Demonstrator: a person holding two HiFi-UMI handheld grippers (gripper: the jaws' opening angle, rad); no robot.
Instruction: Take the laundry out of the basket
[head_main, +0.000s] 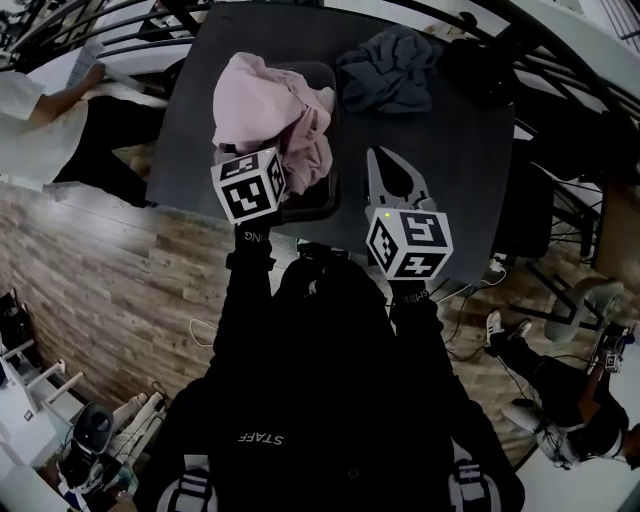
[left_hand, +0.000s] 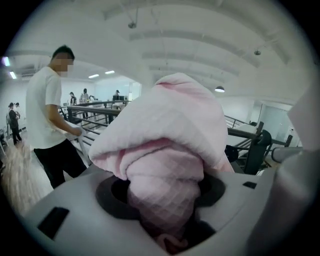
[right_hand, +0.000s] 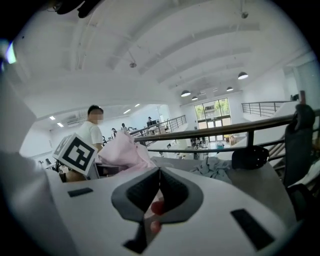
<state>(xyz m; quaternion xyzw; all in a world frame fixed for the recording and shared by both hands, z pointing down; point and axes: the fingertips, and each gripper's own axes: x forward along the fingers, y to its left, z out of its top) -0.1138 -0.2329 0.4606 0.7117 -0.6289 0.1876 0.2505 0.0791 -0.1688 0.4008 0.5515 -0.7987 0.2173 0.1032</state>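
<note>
- Left gripper (left_hand: 162, 197) is pinching the pink cloth (left_hand: 165, 125). The fabric is bunching between the jaws and draping over them, so the jaw tips are hidden in the left gripper view.
- In the head view only this gripper's cube (head_main: 248, 187) is showing. Its jaws are sitting under the cloth.
- The pink cloth is hanging from the left gripper over the basket (head_main: 322, 200) and covering most of it. Cannot tell whether its lower end is clear of the basket or still lying inside.
- The basket is sitting by the near edge of the table (head_main: 450, 170), left of the middle. It is dark on a dark top, so only its right and near rim are readable.
- Right gripper (right_hand: 159, 177) is showing its jaws pressed together, with no cloth in them. Two small reddish blobs are sitting low in the slot, and I cannot tell what they are.
- The right gripper is hovering over the table's near edge, just right of the basket.
- Grey cloth (head_main: 388, 68) is lying crumpled at the table's far edge, just beside the basket's far right corner.
- A person (left_hand: 47, 110) in a white top is standing beyond the table's left edge, cut off by the frame in the head view.
</note>
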